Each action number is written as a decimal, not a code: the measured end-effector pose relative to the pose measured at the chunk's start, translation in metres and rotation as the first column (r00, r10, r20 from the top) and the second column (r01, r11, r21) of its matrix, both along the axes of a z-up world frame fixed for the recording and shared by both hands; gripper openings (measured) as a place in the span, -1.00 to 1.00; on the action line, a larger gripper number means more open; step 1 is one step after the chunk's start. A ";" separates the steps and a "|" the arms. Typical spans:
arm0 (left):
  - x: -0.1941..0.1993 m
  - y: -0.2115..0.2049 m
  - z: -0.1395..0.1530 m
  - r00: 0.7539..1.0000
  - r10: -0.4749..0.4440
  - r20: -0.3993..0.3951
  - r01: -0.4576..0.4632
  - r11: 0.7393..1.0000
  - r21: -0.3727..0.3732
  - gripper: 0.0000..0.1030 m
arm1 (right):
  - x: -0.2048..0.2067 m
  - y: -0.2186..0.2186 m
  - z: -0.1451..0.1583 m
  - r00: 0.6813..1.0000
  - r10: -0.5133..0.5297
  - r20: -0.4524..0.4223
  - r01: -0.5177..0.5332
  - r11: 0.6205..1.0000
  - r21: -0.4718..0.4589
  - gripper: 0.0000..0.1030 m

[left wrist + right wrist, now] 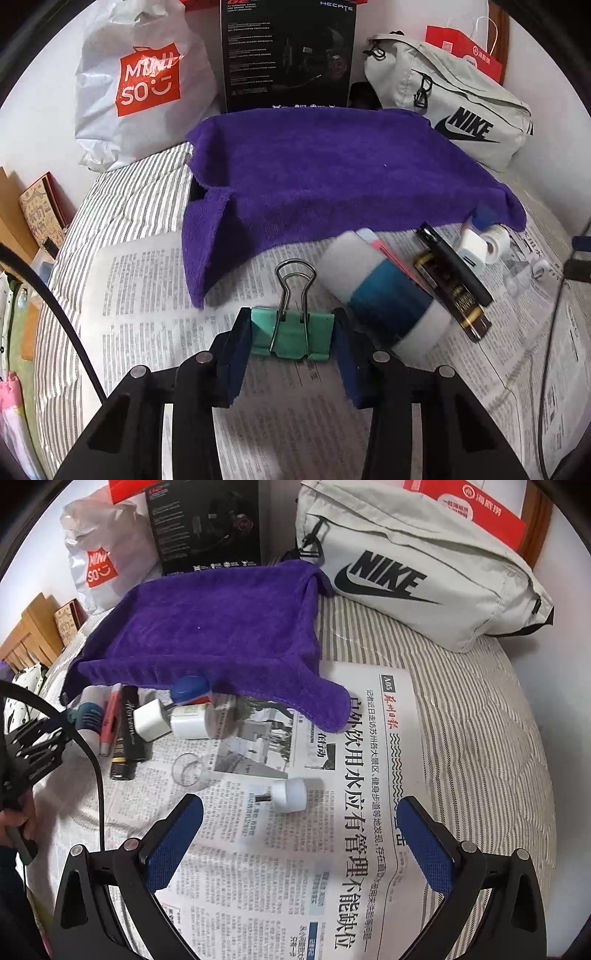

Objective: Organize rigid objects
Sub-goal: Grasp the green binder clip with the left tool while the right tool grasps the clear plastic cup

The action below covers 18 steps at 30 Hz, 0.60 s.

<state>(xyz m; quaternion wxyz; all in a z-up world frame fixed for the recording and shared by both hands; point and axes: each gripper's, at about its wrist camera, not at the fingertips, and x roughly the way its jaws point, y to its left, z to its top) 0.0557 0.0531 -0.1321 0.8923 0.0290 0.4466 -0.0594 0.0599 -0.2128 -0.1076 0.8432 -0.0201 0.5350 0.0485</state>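
Left gripper pinching green binder clip above newspaper, right gripper spread wide near small white cap, purple towel farther back.

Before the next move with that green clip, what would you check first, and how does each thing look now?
1. Left gripper shut on the green binder clip: ok.
2. Clip sits square between the pads: ok.
3. Right gripper open and holding nothing: ok.
4. Small white cap lies apart from the right gripper: ok.
5. Row of items by the purple towel has room for the clip: cannot tell.
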 end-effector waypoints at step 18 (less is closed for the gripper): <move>-0.012 -0.003 -0.001 0.996 0.087 0.015 -0.087 0.996 -0.010 -0.21 | 0.011 0.060 -0.032 0.968 0.236 0.082 -0.242 0.967 0.074 0.42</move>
